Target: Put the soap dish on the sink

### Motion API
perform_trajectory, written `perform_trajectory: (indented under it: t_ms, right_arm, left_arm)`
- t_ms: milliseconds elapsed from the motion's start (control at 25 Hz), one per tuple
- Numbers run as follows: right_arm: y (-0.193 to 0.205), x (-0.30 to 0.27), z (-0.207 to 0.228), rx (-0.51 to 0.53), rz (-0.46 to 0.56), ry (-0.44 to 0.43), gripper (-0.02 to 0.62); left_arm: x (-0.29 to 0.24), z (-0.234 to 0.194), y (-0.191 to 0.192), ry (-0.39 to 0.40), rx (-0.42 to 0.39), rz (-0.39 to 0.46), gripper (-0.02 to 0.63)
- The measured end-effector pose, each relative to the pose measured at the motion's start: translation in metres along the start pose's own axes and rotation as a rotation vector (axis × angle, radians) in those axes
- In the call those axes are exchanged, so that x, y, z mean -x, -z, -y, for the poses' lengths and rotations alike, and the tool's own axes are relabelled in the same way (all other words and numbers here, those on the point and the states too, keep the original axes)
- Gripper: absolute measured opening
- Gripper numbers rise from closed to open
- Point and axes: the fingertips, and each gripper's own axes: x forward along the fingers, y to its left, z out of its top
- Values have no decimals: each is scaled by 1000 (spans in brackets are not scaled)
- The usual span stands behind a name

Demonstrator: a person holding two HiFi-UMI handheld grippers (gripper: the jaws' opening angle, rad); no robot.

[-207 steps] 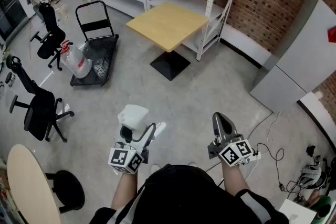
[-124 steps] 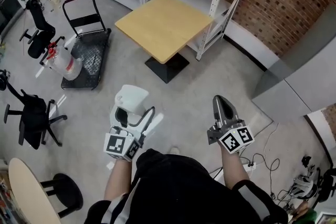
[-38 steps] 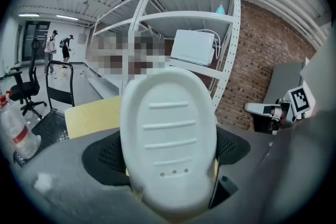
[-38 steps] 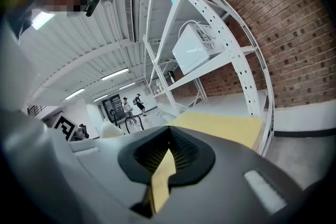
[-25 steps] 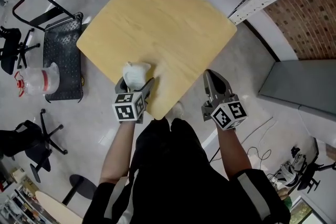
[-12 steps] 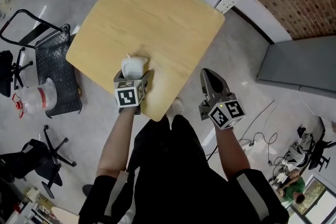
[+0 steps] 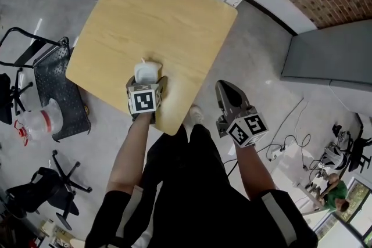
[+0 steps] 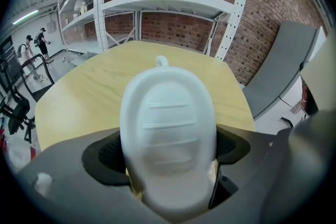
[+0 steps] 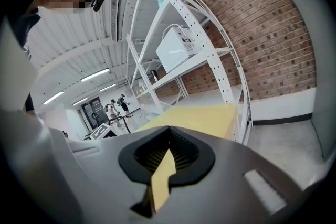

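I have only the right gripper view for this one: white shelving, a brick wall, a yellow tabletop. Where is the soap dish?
Observer: The left tongs hold it. The left gripper view shows the white soap dish clamped by its sides between the jaws.
Operator: Is it set down on anything?
Observer: The head view places it over the wooden table, near the edge closest to the person. I cannot tell whether it touches the top.
Operator: Any sink nearby?
Observer: None shows in any view. Beside the table, the head view shows only a black cart on the floor.
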Motion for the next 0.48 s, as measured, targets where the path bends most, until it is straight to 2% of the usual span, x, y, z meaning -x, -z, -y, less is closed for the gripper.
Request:
perform_trajectory:
  t_ms: [480]
  right_arm:
    - [-1, 7, 3, -10, -6, 2, 3]
  left_arm:
    - [-13, 4, 8, -25, -38, -7, 473]
